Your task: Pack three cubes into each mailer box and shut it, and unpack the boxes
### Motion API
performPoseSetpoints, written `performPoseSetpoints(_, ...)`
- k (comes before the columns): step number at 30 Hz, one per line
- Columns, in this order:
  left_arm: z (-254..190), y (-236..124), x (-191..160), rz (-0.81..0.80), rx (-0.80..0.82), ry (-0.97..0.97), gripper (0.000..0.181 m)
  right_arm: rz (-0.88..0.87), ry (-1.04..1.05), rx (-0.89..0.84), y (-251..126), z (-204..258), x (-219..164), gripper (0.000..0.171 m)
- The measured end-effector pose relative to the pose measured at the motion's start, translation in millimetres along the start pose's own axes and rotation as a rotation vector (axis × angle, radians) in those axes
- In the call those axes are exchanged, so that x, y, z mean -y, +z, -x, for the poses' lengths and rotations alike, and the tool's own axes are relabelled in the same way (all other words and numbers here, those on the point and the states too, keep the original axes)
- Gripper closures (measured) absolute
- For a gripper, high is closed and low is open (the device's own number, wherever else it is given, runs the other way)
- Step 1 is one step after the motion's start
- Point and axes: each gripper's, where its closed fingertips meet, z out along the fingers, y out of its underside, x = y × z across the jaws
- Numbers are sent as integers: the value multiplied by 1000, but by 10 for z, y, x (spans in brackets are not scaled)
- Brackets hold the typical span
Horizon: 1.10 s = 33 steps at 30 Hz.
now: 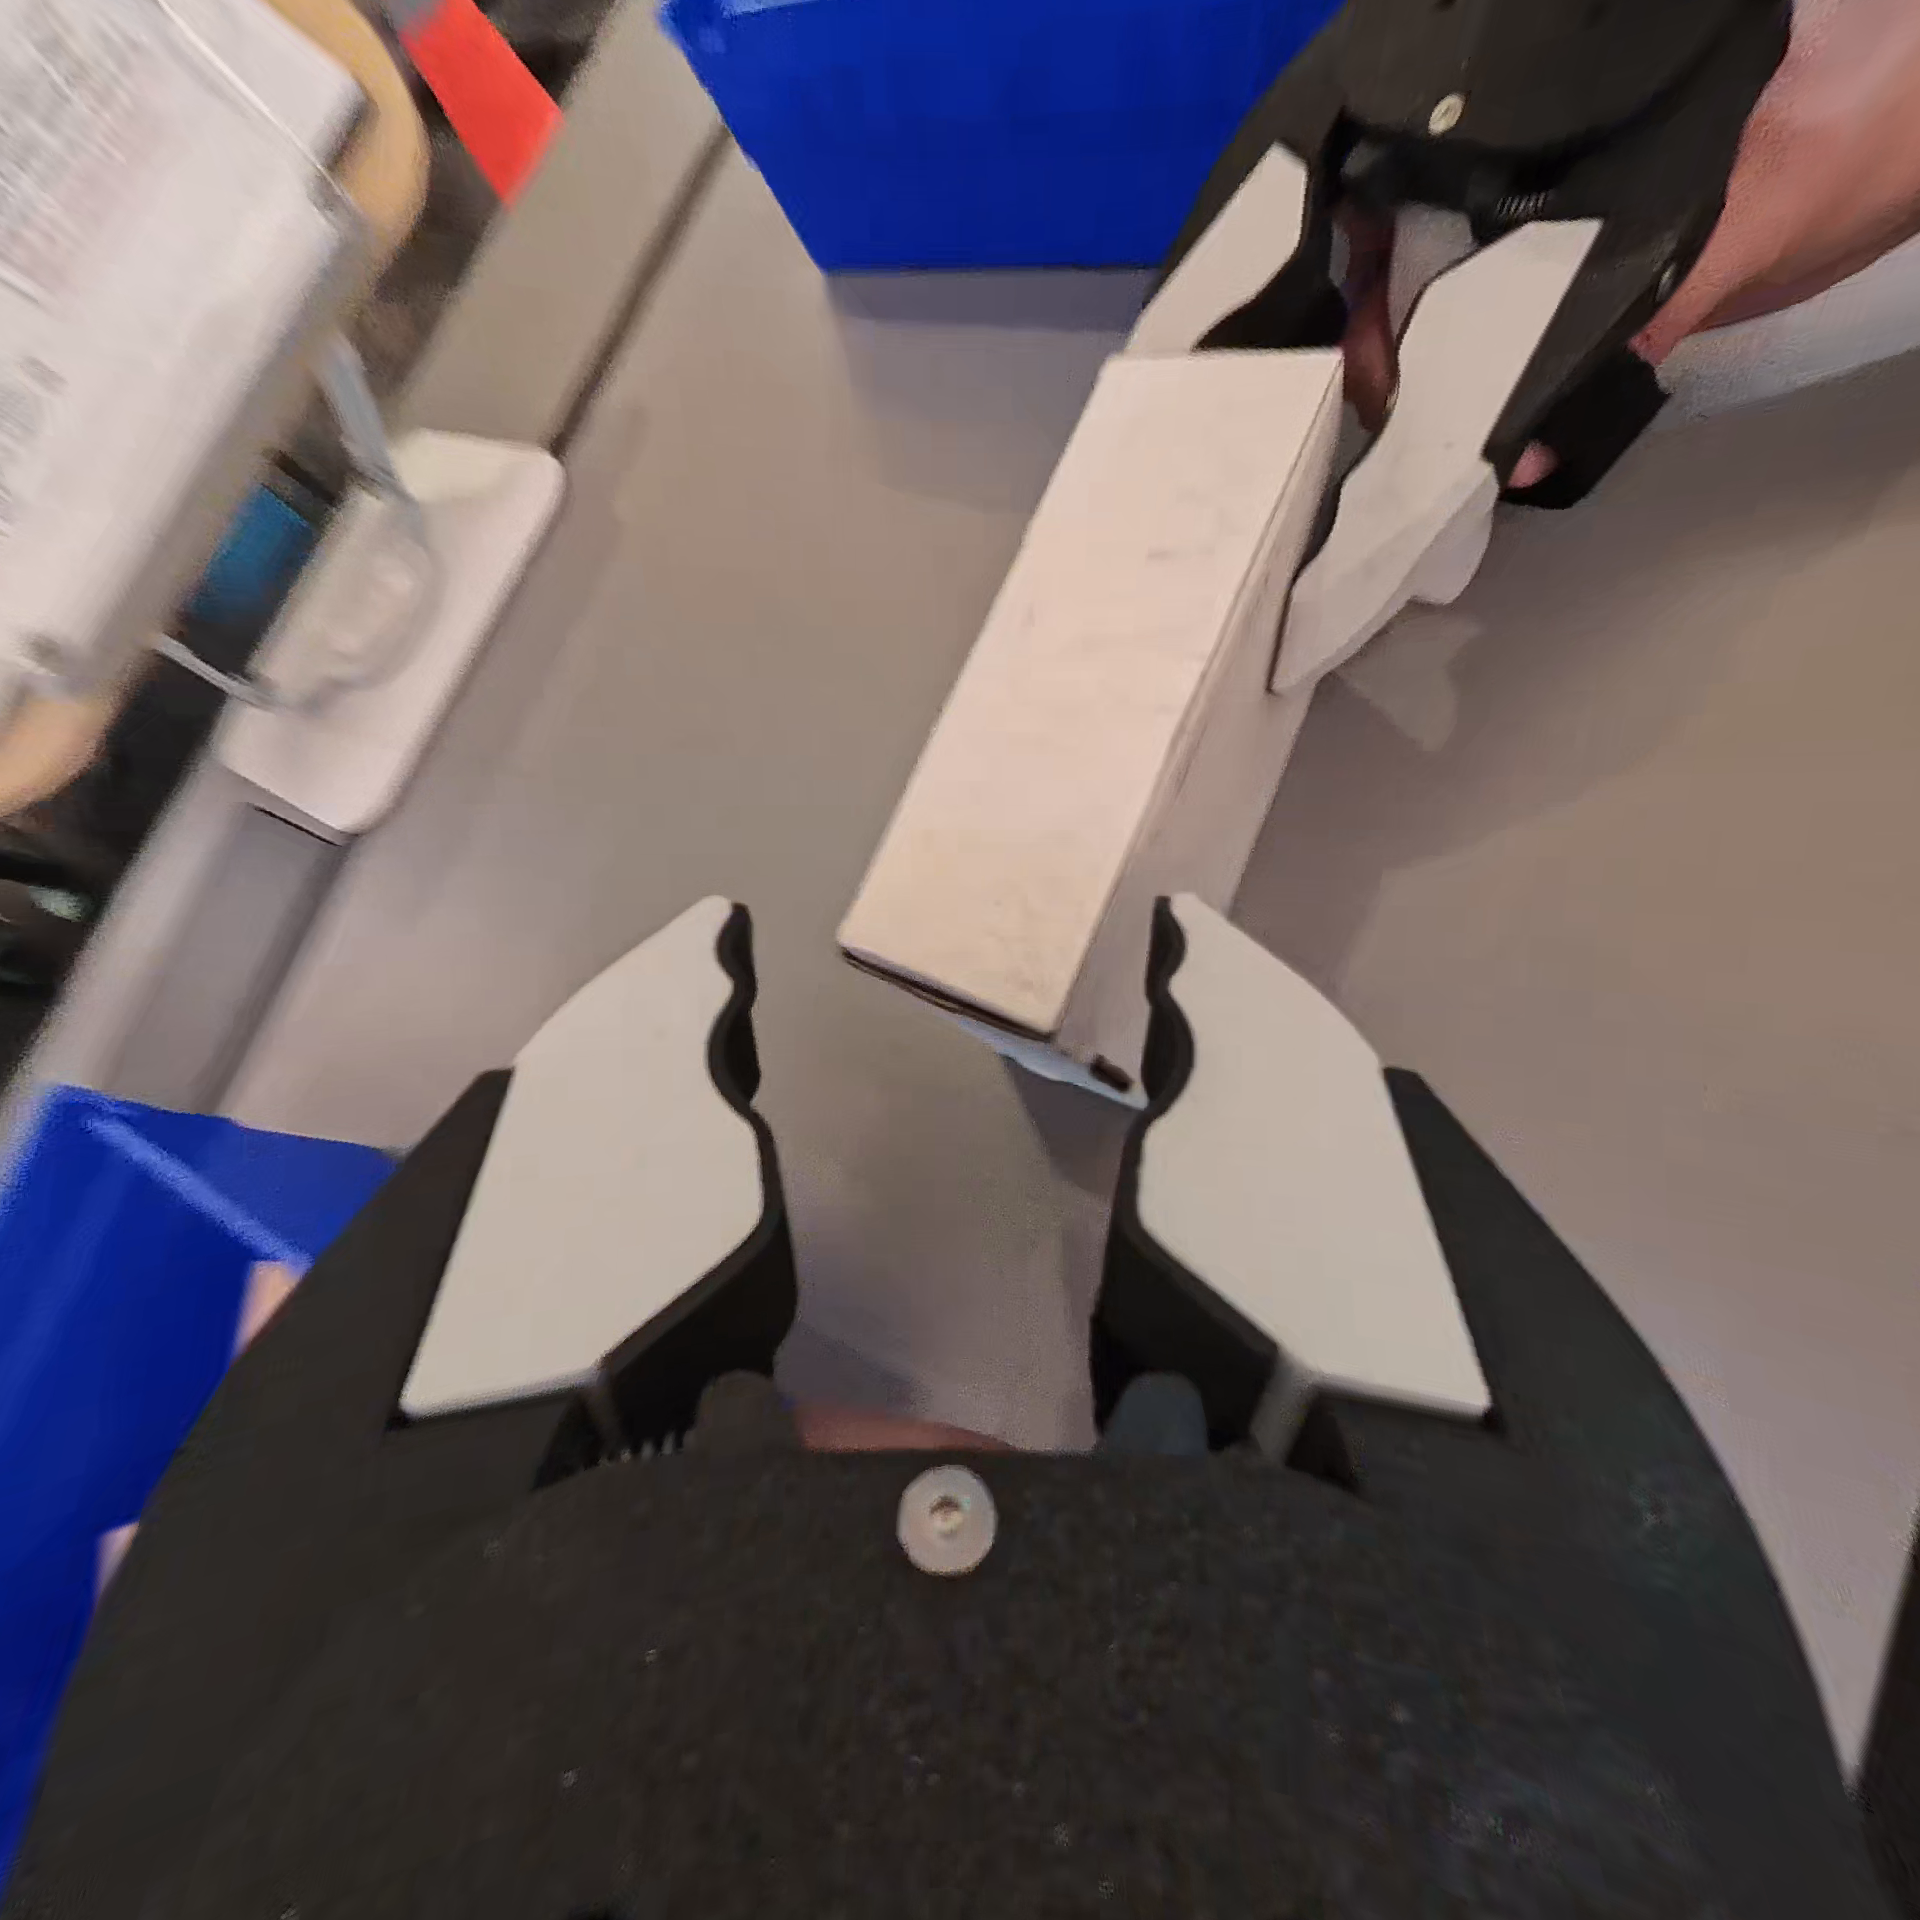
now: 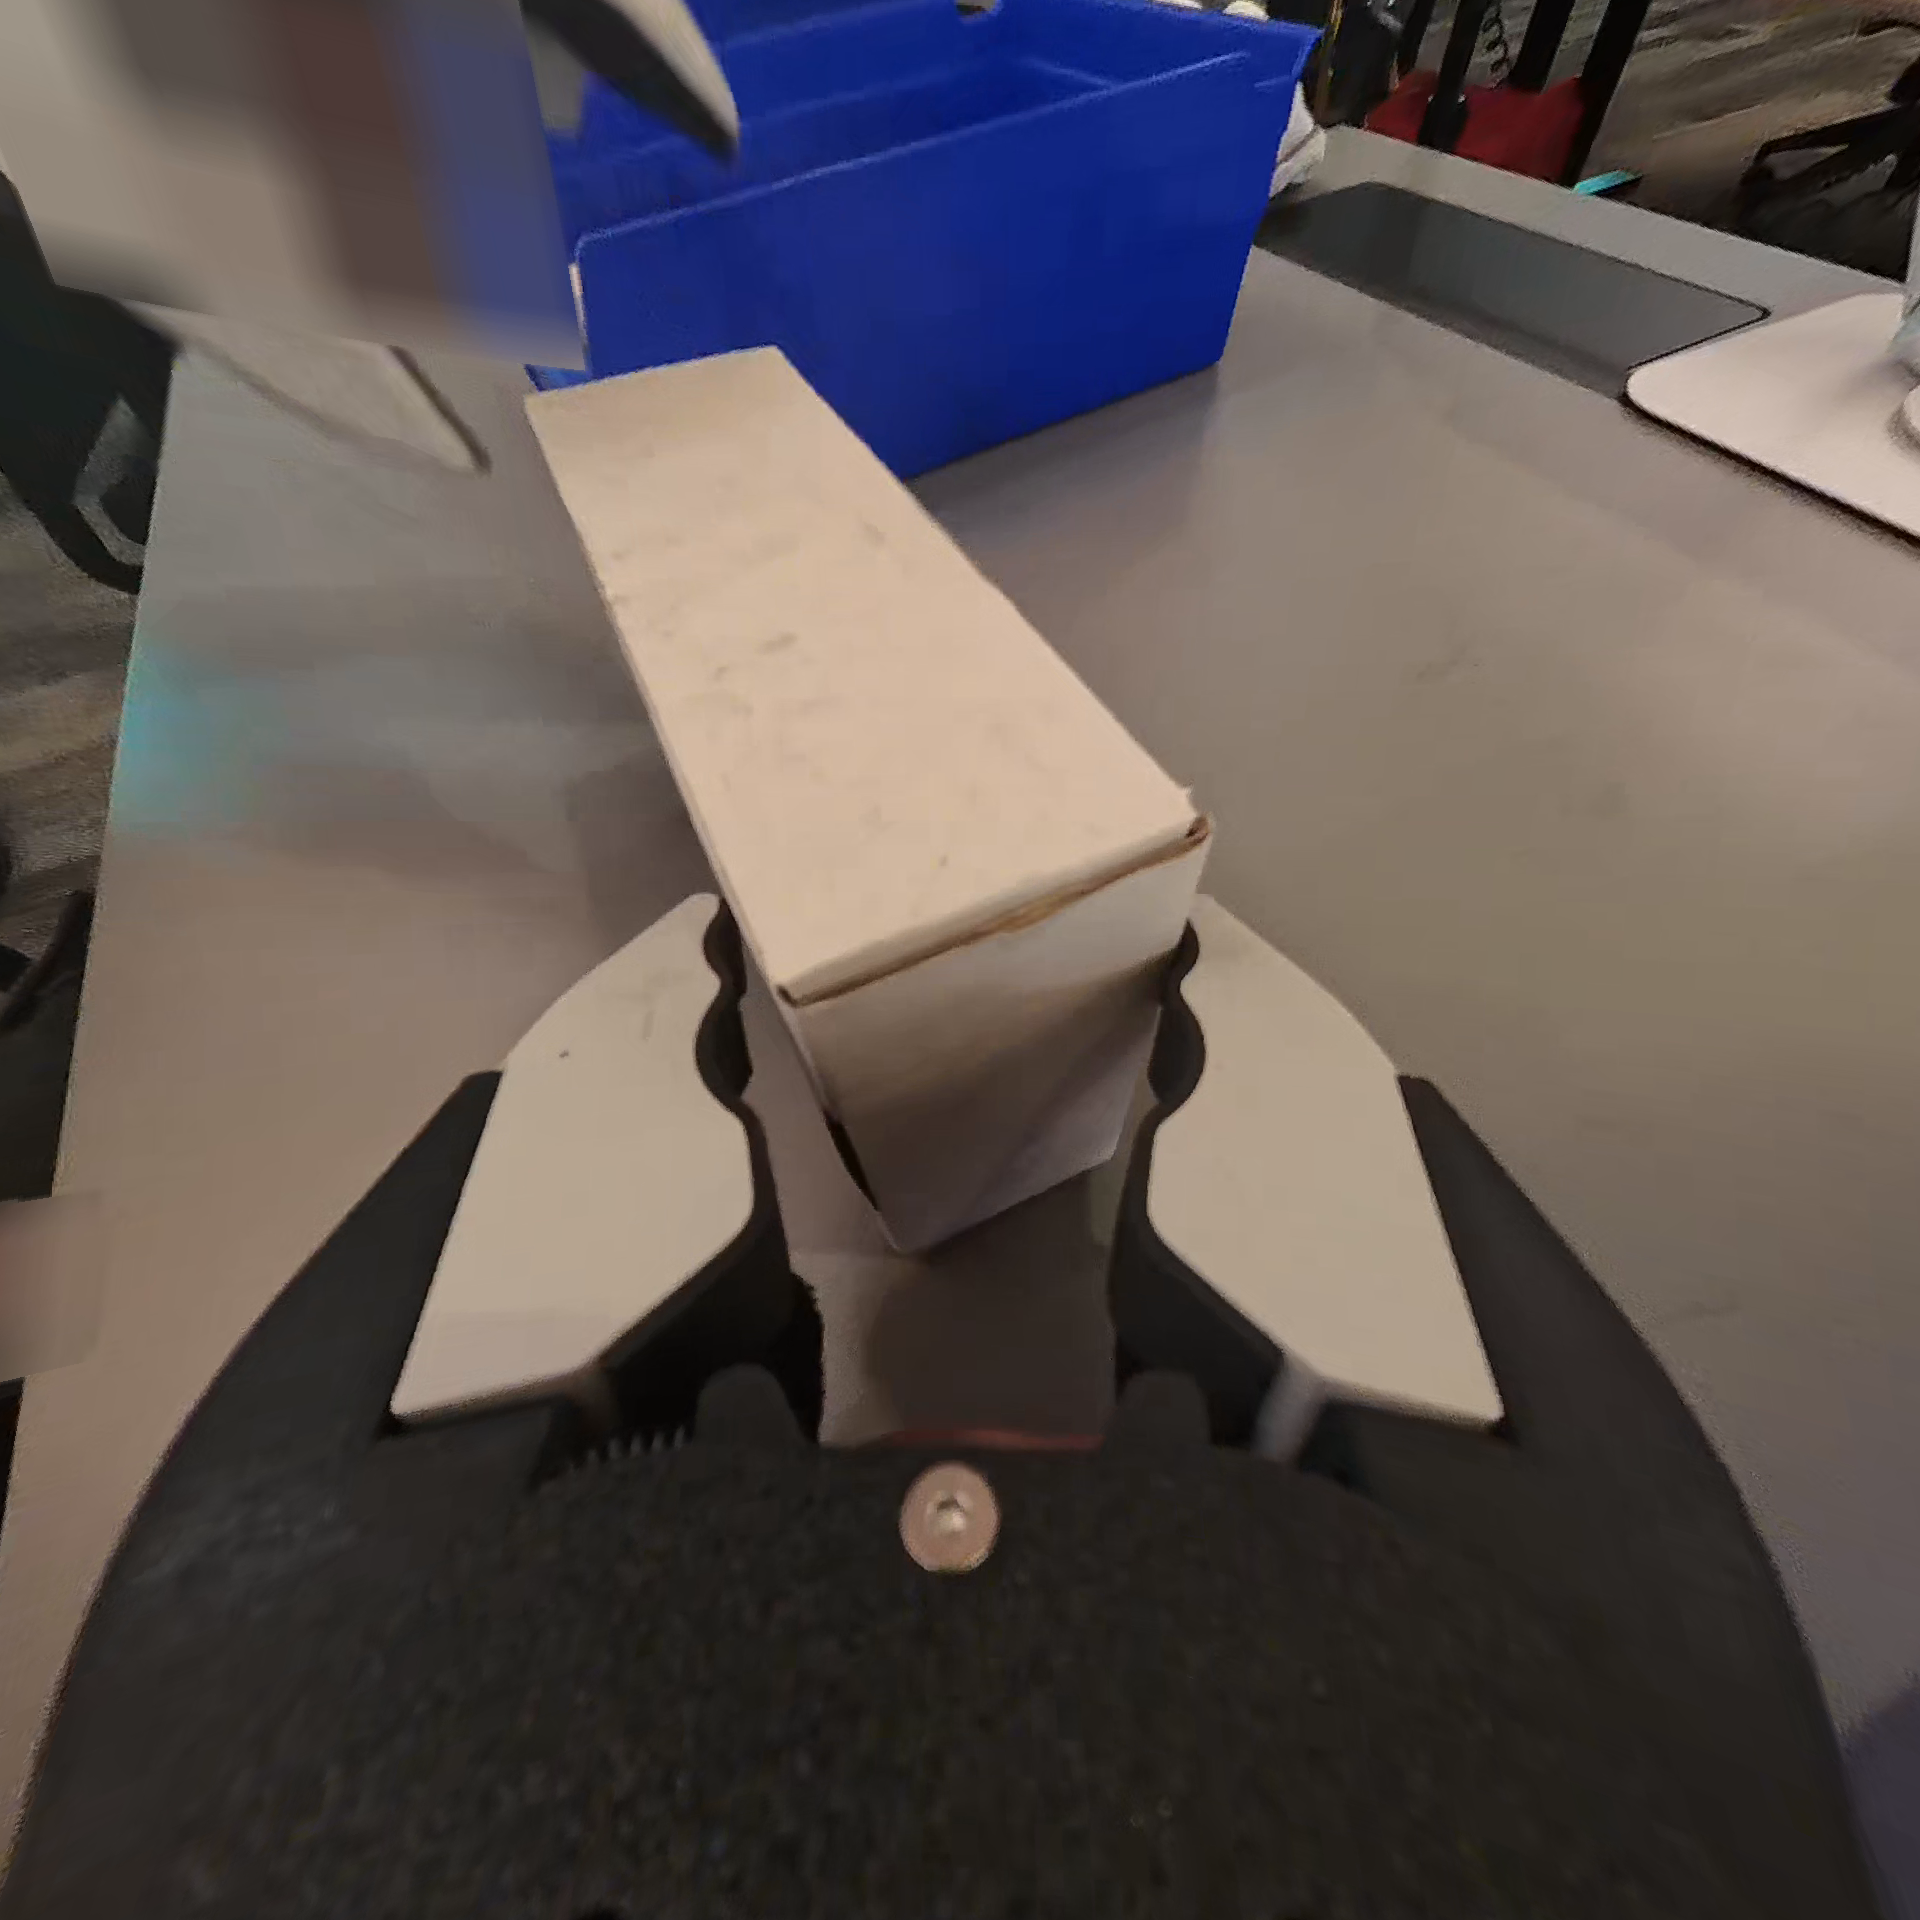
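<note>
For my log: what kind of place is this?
Probably an office or lab workbench used for packing: a grey table holding a white mailer box, blue bins, and what looks like a monitor stand base.

The long white cardboard mailer box (image 2: 852,707) hides its contents. A smeared patch (image 2: 260,156) blurs the right wrist view's upper left; the blue plastic bin (image 1: 966,125) is cropped.

Left gripper (image 1: 951,1013): jaws wide apart, nothing between them, low over table, pointing toward right gripper. Right gripper (image 2: 956,997): jaws clamped on box end, one finger each side. Hand (image 1: 1839,177) behind right gripper, wrapped round its body.
</note>
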Motion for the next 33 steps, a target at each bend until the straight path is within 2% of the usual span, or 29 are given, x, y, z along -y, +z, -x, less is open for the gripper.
performPoseSetpoints(2,67,-95,104,7,57,104,120,20,-17,-4,-8,13,-13,95)
performPoseSetpoints(8,63,-65,-91,189,56,295,116,4,-28,-4,-20,29,-18,96)
performPoseSetpoints(18,130,36,-106,237,90,365,109,21,-76,27,-49,32,-41,102)
performPoseSetpoints(28,92,13,-87,232,125,415,119,27,-72,23,-49,30,-43,102)
performPoseSetpoints(33,150,-6,-44,233,152,421,112,28,-75,25,-49,28,-44,102)
